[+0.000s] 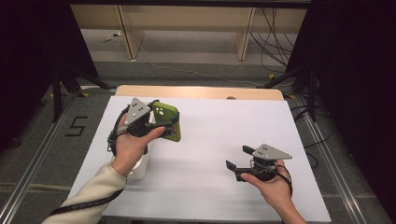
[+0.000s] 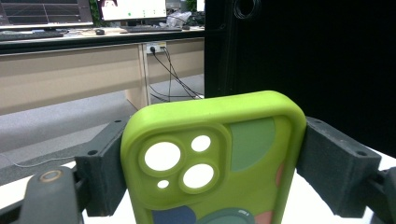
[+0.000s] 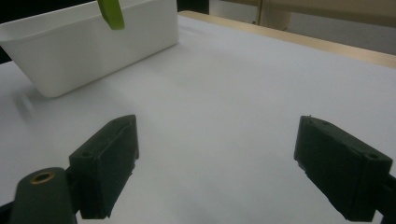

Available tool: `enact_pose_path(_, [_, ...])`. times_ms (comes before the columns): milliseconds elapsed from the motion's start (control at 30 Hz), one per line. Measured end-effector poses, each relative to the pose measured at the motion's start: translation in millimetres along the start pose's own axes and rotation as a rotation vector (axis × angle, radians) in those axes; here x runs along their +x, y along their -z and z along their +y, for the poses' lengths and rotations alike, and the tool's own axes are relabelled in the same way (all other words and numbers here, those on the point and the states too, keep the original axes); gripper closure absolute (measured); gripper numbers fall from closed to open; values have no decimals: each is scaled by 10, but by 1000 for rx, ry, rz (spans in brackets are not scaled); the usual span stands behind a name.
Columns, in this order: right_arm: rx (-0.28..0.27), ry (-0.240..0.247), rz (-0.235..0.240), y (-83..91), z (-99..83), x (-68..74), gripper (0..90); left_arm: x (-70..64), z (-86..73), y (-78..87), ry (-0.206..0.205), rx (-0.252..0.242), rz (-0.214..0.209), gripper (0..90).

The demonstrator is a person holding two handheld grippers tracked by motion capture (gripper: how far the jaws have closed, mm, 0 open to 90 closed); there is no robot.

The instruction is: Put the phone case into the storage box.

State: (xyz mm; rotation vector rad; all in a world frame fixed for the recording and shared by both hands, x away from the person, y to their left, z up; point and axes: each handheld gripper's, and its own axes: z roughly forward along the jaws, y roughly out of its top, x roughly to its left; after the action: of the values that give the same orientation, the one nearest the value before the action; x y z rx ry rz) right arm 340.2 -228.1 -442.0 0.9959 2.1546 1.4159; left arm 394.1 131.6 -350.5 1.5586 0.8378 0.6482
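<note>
Above the white tub (image 3: 88, 51), at the bench's (image 1: 210, 140) left side, the left tool (image 1: 161, 122) has its two black jaws pressed against the long sides of a lime-green phone case (image 2: 215, 158), holding it upright and off the surface. Its material looks soft and matte, rubbery, with rounded corners and a raised rounded-square camera block pierced by three round holes and one small one; muted patches of dull green, blue and pink show on its back. In the high view the phone case (image 1: 166, 120) sits just past the person's left hand (image 1: 130, 144), and the tub lies under that hand and forearm, mostly hidden. Seen from the right gripper view, the tub is a smooth, plain white plastic bin with straight walls and a thin rim, and one green corner of the case hangs over its rim. Well to the right of the tub, the right tool (image 1: 236, 157) is spread wide with nothing between its blocky, grainy black jaws, held low over the bench by the right hand (image 1: 271, 184). Between tub and right tool the bench is a flat, matte white sheet, and a bare wooden strip runs along its far edge
</note>
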Motion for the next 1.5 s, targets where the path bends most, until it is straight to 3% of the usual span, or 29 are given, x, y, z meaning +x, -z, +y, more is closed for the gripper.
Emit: enact_pose_path(1500, [-4, -8, -14, 37, -14, -35, 150, 277, 71, 78, 20, -12, 73, 172])
